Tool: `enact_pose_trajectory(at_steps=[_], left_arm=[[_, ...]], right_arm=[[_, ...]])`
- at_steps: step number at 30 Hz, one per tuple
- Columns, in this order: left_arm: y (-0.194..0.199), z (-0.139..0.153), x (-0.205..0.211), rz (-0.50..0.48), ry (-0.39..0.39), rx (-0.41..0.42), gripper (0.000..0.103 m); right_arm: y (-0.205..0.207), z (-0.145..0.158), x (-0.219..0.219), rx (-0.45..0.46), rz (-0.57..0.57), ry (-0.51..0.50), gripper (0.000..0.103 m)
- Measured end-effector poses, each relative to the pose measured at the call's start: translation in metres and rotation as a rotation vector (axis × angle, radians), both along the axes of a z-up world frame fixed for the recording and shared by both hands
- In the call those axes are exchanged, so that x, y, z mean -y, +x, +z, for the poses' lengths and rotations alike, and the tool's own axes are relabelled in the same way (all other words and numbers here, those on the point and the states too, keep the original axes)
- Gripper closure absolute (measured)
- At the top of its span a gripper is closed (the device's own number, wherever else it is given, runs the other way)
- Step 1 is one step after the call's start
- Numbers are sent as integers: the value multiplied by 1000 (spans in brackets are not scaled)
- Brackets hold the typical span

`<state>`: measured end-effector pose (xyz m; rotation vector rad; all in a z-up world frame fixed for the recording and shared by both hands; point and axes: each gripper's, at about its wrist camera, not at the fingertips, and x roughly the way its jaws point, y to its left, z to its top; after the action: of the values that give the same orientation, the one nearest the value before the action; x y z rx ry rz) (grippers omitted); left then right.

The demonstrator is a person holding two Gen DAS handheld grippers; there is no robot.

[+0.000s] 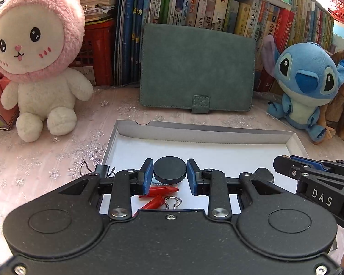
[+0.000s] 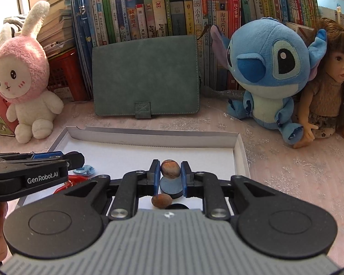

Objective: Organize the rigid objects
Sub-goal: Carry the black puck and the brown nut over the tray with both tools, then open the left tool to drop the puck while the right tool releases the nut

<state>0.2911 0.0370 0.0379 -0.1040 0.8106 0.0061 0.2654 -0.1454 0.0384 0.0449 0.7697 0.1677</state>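
A shallow white cardboard box [image 1: 201, 133] [image 2: 153, 135] lies on the pink tablecloth. Over it, my left gripper [image 1: 169, 167] is shut on a black round disc [image 1: 169, 171], held edge to edge between the blue pads. Beneath it in the box lie two red plastic plugs [image 1: 160, 191] and a metal binder clip [image 1: 173, 202]. My right gripper [image 2: 170, 167] is shut on a brown nut [image 2: 170, 169]. Under it lie a black disc [image 2: 170, 189], a second nut [image 2: 161, 200] and part of another disc [image 2: 177, 206]. Each gripper shows side-on in the other's view, the right gripper [image 1: 278, 163] and the left gripper [image 2: 80, 157].
Behind the box a green felt case [image 1: 196, 68] leans on a row of books [image 1: 217, 6]. A pink-hooded rabbit plush [image 1: 36, 64] sits at left before a red crate [image 1: 96, 45]. A blue plush [image 2: 270, 78] and a doll [image 2: 328, 87] sit at right.
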Motion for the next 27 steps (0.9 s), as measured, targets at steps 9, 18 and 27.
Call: enact_pose_trajectory(at_steps=[9, 18, 27], left_arm=[[16, -10, -2, 13, 13, -15, 73], [23, -19, -5, 30, 25, -17, 73], [26, -24, 0, 18, 60, 0, 73]], right_arm=[[19, -17, 0, -35, -29, -6, 80], [26, -25, -2, -37, -33, -5, 80], [30, -33, -6, -36, -34, -22, 80]])
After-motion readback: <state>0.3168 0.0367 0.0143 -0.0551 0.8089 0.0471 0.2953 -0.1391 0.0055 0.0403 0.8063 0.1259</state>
